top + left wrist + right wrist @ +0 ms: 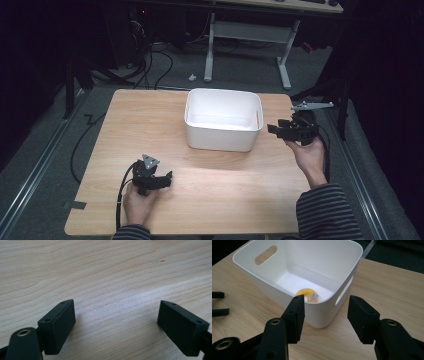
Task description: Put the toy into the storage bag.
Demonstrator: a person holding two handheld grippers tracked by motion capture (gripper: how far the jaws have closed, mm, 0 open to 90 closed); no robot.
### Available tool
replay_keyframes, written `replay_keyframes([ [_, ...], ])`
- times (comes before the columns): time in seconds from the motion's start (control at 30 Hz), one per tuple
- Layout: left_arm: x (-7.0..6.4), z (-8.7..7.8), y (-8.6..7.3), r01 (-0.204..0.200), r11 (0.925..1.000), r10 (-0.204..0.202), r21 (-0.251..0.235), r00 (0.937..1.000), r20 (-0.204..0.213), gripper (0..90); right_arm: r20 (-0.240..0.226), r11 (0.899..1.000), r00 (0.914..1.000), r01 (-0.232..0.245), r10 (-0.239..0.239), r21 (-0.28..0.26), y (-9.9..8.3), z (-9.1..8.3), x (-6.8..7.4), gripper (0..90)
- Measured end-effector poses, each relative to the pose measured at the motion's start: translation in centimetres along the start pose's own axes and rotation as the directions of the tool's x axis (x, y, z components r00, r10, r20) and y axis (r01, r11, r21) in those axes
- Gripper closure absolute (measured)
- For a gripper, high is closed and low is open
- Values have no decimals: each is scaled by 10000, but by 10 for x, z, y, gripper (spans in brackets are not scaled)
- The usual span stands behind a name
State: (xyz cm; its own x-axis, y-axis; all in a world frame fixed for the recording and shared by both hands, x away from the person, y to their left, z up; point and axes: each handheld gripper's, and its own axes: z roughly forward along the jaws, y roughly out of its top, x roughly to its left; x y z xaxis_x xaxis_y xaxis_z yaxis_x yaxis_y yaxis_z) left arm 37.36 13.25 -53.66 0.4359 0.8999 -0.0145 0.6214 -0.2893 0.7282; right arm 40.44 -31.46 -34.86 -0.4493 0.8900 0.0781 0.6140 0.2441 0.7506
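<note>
I am holding my left gripper [167, 176] low over the desk [225, 175], fingers wide and empty. My right gripper [272, 128] is hovering beside the bin [223, 135], fingers wide, a yellow toy [307, 294] lying inside.

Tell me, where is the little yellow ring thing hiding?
In the right gripper view, the yellow ring lies on the floor of the white bin, against its near wall, just beyond the open right gripper.

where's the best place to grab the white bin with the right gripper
Probably the short end wall of the white bin nearest the right gripper, at its handle slot. Come from that side with one jaw through the slot, since the wall is thin and upright.
</note>
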Motion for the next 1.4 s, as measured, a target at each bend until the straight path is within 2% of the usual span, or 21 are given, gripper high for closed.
replay_keyframes([
  [0.17, 0, 0, 0, 0, 10000, 0, 3, 10000, 0, 151, 211, 9999, 9997, 103, -101, -92, -10, -10, 1, 480],
  [0.33, 0, 0, 0, -2, 10000, 2, 0, 10000, -17, 151, 190, 9995, 9998, 18, -12, -300, -21, -21, -3, 480],
  [0.4, 0, 0, 0, -2, 10000, 2, -1, 10000, -19, 150, 330, 9997, 9994, -27, 35, -234, -26, -25, -4, 477],
  [0.47, 0, 0, 0, 0, 10000, 0, 0, 10000, -20, 151, 628, 9995, 9979, 151, -134, -259, -30, -31, -2, 476],
  [0.57, 0, 0, 0, -1, 10000, 1, 3, 10000, -19, 151, 769, 9986, 9965, 372, -342, -379, -35, -40, 1, 473],
  [0.67, 0, 0, 0, -5, 10000, 5, 9, 10000, -31, 151, 487, 9977, 9986, 239, -208, -632, -43, -48, 3, 475],
  [0.7, -1, 0, 0, -9, 10000, 9, 12, 10000, -30, 151, 463, 9980, 9988, 178, -151, -602, -46, -49, 4, 474],
  [0.77, -1, 0, 0, -9, 10000, 9, 13, 10000, -27, 151, 721, 9982, 9970, 303, -266, -510, -51, -51, 6, 473],
  [0.83, -1, 0, 0, -8, 10000, 8, 11, 10000, -27, 151, 583, 9968, 9980, 283, -240, -749, -58, -55, 8, 478],
  [1.03, -1, 0, 0, -10, 10000, 10, 12, 10000, -26, 150, 601, 9969, 9981, 195, -149, -765, -74, -53, 11, 479],
  [1.4, -1, 0, 0, -9, 10000, 10, 11, 10000, -26, 151, 403, 9957, 9986, -292, 328, -874, -100, -34, 11, 476],
])
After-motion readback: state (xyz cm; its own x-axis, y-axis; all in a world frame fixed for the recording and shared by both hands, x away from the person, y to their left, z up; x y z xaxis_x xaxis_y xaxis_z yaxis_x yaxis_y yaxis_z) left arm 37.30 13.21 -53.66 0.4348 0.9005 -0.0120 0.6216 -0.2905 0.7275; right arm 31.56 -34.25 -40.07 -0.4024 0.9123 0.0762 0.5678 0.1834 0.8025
